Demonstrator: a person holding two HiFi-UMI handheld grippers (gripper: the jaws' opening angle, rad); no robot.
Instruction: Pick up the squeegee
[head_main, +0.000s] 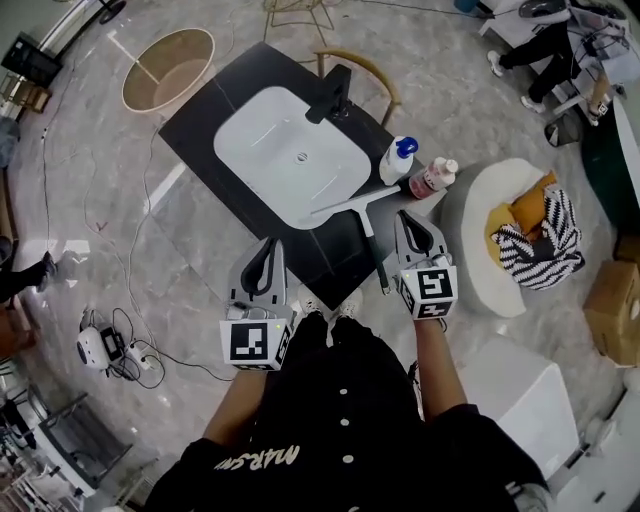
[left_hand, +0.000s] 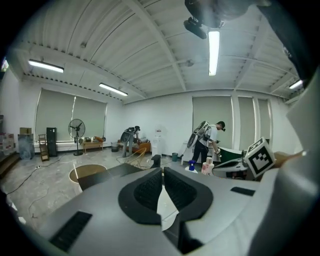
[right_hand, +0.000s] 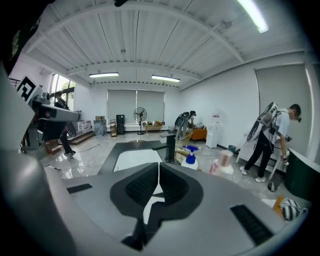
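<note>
Head view is showing the squeegee (head_main: 372, 250) lying flat on the black counter (head_main: 205, 105), just right of the sink (head_main: 290, 150). Its blade is sitting at the sink's near right corner and its dark handle is running toward the counter's near edge. The right gripper (head_main: 408, 222) is hovering just right of the handle, apart from it. The left gripper (head_main: 270, 245) is hanging over the near edge, well left of the handle. Both pairs of jaws are standing together with nothing between them.

Judgement: the squeegee is looking light, with a stiff, slim handle and a softer blade edge. The handle is probably smooth and could be slipping or rolling under a loose pinch. Mid-handle, taken across its width, is looking the soundest hold. The jaws will need parting first, then bringing down on either side close to the hard top.

A spray bottle (head_main: 398, 160) and a pink bottle (head_main: 432, 178) are standing just beyond the blade's right end and could be knocked. The faucet (head_main: 330, 95) is standing at the sink's far side, clear of the handle. Nothing is lying over the handle.
</note>
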